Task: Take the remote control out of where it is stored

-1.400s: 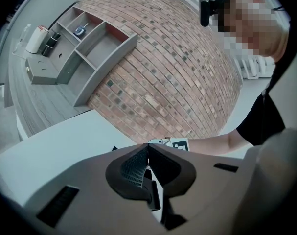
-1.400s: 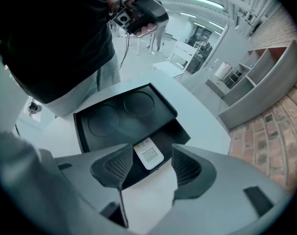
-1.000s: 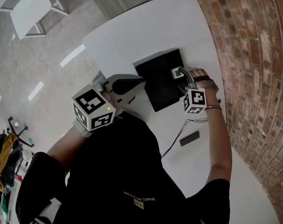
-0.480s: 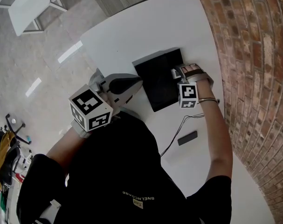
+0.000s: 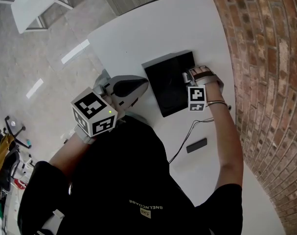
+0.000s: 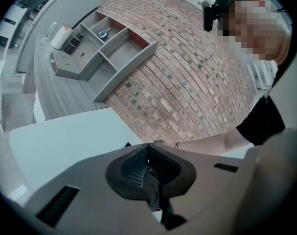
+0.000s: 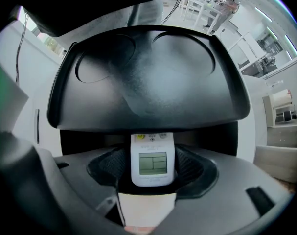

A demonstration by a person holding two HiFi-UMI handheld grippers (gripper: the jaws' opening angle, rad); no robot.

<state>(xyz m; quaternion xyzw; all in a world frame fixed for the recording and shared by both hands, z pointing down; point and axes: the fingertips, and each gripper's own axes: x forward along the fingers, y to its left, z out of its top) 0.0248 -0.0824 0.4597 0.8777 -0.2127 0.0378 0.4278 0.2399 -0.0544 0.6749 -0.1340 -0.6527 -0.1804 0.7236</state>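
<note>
A white remote control (image 7: 149,161) with a small grey screen sits between my right gripper's (image 7: 149,169) pads, and the jaws are shut on it. Its far end reaches under the raised edge of a black storage tray (image 7: 148,82) with two round hollows. In the head view the right gripper (image 5: 188,78) is at the right side of the black tray (image 5: 169,82), where a bit of the white remote (image 5: 185,76) shows. My left gripper (image 5: 144,84) hovers left of the tray. Its pads (image 6: 138,166) meet with nothing between them.
The white table (image 5: 138,38) runs along a brick wall (image 5: 265,58). A small black device (image 5: 196,145) with a thin cable (image 5: 185,140) lies near the person's right arm. A grey shelf unit (image 6: 106,43) hangs on the wall.
My right gripper has shifted a little up and left along the tray's side, still at the remote. The left gripper has hardly moved.
</note>
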